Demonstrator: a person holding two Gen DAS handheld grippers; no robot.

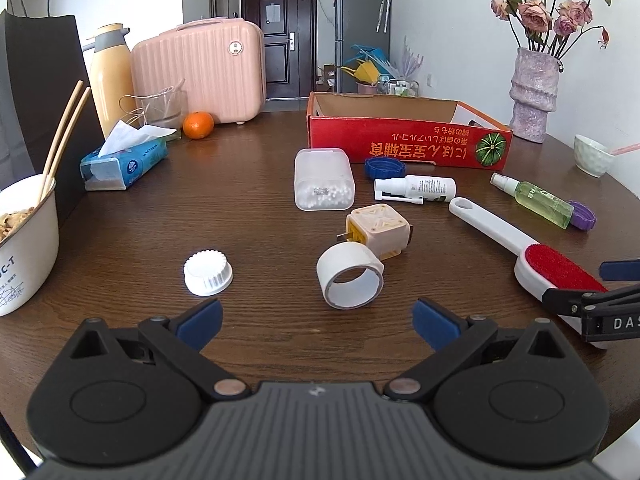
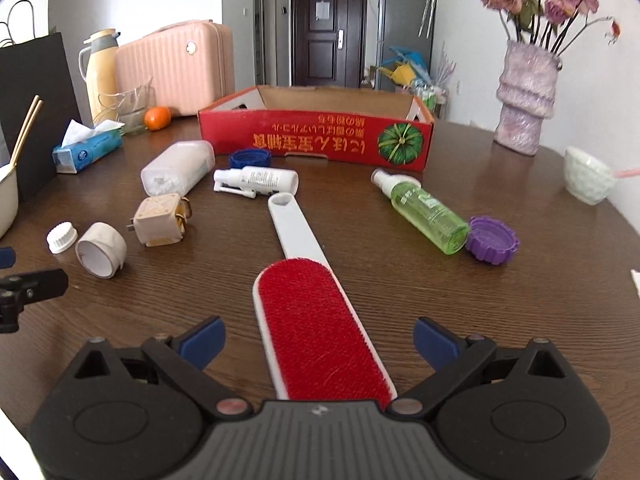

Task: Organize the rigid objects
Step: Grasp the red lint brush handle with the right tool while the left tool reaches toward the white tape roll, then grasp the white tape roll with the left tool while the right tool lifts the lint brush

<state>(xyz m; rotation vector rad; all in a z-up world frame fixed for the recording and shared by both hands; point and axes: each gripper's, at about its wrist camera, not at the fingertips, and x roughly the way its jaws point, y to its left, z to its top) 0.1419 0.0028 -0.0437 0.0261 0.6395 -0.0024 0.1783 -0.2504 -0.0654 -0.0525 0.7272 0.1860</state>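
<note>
Left wrist view. The left tool is held low over the desk, jaws spread wide, nothing between them. A tape roll lies at 12 o'clock just past the fingertips, its open bore turned toward the camera; a white cap sits at 11 o'clock. The red box stands far at 12 to 1 o'clock, no contents visible from this angle. The right tool is seen at 3 o'clock by the brush head.

Right wrist view. The right tool is also spread apart, straddling the red pad of the lint brush without contact being evident. The brush lies flat, long axis running 6 to 12 o'clock, handle and hang-hole pointing toward the box.

Step judged: first pick-ups, nothing yet gathered. Next move calls for closure across the brush's narrow width, then a lift toward the box.
</note>
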